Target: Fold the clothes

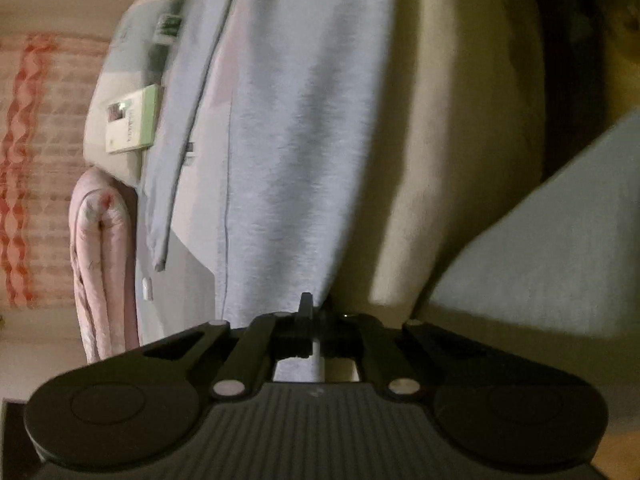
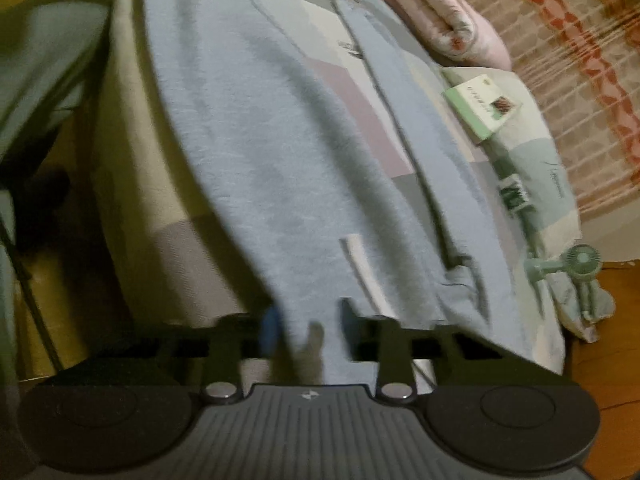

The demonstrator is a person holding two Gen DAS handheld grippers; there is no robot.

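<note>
The bed (image 2: pixel 132 184) carries everything here, its patchwork cover showing under a grey garment (image 2: pixel 256 152) that lies stretched along it, probably sweatpants or a hoodie (the blur makes that hard to settle). The cloth is pulled long between the two grippers, seemingly so it lies flat for a fold. A folded pink quilt (image 2: pixel 448 20) sits at the far side, out of the way, with a green-edged book (image 2: pixel 482 106) and a small green fan (image 2: pixel 580 264) near the bed's edge. The right gripper (image 2: pixel 308 332) has its jaws clenched on one end of the garment. The left gripper (image 1: pixel 308 320) has its jaws pressed together at the opposite edge, apparently pinching the cloth.
</note>
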